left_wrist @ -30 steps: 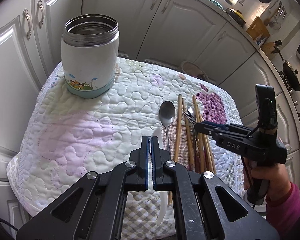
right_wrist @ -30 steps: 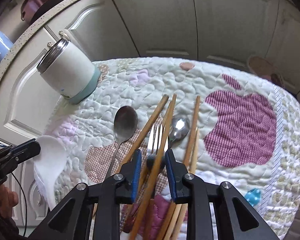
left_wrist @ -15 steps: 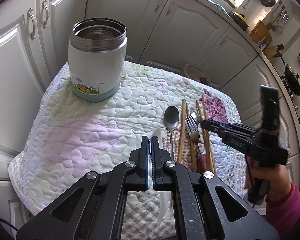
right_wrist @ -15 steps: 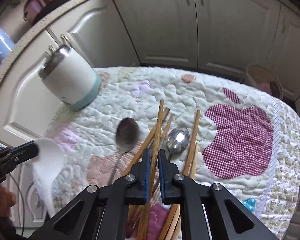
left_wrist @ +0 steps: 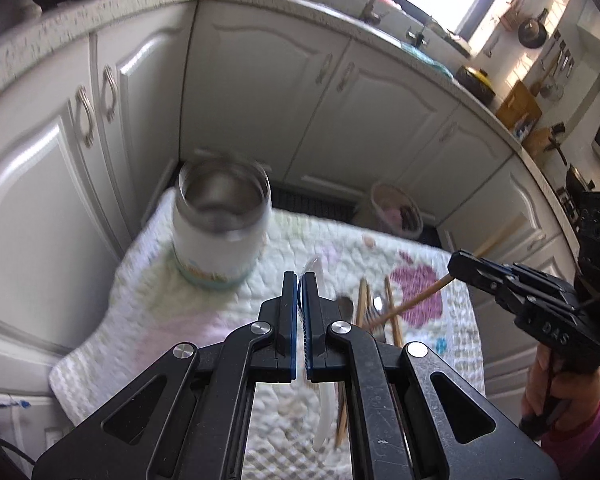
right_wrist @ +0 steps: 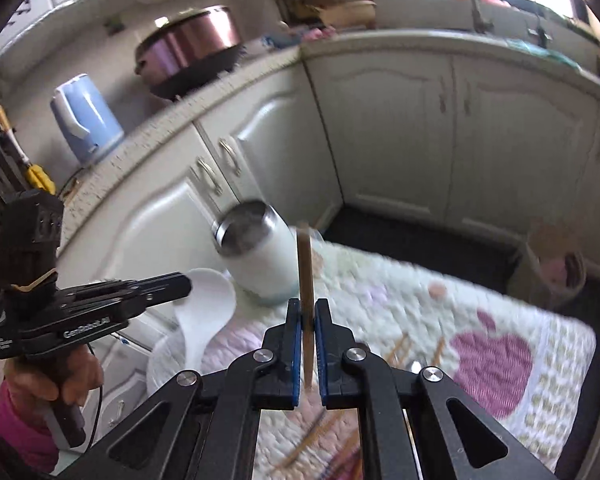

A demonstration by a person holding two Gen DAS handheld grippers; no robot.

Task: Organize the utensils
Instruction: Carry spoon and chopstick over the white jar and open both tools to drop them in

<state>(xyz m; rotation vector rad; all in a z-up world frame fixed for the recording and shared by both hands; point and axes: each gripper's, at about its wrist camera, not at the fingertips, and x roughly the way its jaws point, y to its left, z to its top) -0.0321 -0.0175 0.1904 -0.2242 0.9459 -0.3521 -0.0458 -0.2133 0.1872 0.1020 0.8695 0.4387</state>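
Utensils split: right claw (right_wrist: 308,322) clenched on one wooden chopstick (right_wrist: 305,276), lifted clear; left claw (left_wrist: 299,300) grips white spoon (right_wrist: 204,312). Both aim toward open steel jar (left_wrist: 222,220), likely holder. Remaining cutlery (left_wrist: 374,312) lies on quilted table (left_wrist: 140,312).

Each view looks forward along its own gripper's two fingers, from above and down at a slant. The left wrist view faces the corner of the cabinets (left_wrist: 260,92), with the quilt (left_wrist: 260,292) fairly near below. The right wrist view faces the same corner from the other side. Both share the quilt (right_wrist: 440,308), the jar (left_wrist: 222,224) (right_wrist: 260,256), and each other's gripper.
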